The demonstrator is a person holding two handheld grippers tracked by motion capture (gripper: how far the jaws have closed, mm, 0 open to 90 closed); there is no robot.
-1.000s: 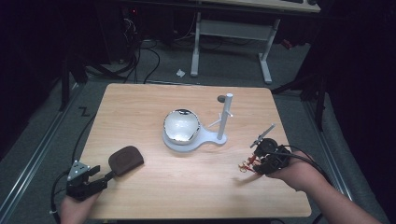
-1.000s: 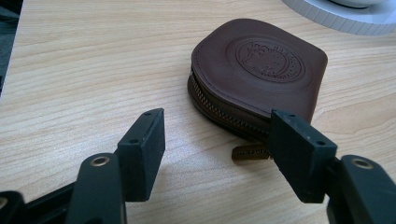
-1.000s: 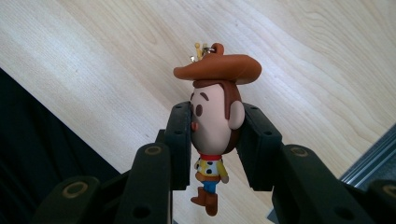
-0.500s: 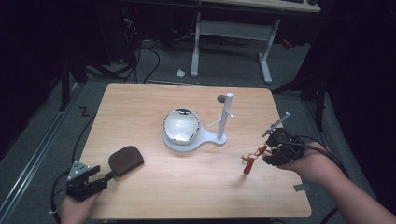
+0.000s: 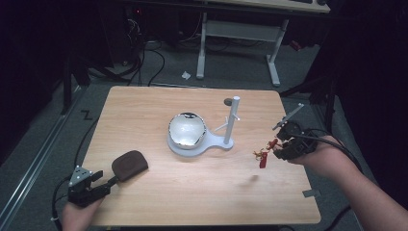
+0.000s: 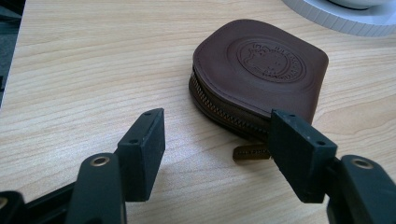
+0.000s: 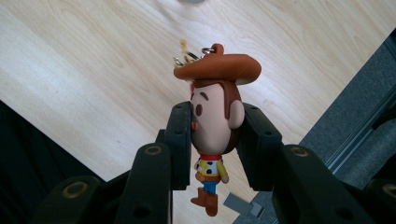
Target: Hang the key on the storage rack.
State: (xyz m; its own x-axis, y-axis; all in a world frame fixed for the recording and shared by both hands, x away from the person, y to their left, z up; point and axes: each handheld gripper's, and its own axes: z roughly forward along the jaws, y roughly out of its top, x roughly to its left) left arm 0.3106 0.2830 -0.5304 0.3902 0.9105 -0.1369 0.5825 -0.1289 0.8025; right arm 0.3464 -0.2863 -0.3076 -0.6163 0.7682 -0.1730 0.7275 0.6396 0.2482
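Note:
My right gripper (image 7: 214, 140) is shut on a cowboy figure keychain (image 7: 215, 112), the pads pressing on its head below the brown hat. In the high view the keychain (image 5: 263, 155) hangs above the table's right side, held by the right gripper (image 5: 279, 147). A brown leather zip pouch (image 5: 129, 164) lies at the table's front left. My left gripper (image 5: 108, 183) rests just in front of it, open. In the left gripper view the pouch (image 6: 261, 70) lies ahead of the open left gripper (image 6: 217, 140), whose right fingertip sits by the zipper pull.
A white stand with an upright post (image 5: 232, 120) and a shiny round bowl-like object (image 5: 187, 129) sits mid-table. A small grey tape piece (image 5: 310, 193) lies near the front right edge. Desk legs and cables stand beyond the wooden table (image 5: 159, 103).
My right gripper has risen off the table with the keychain and shifted slightly right. The left gripper and the pouch have stayed put.

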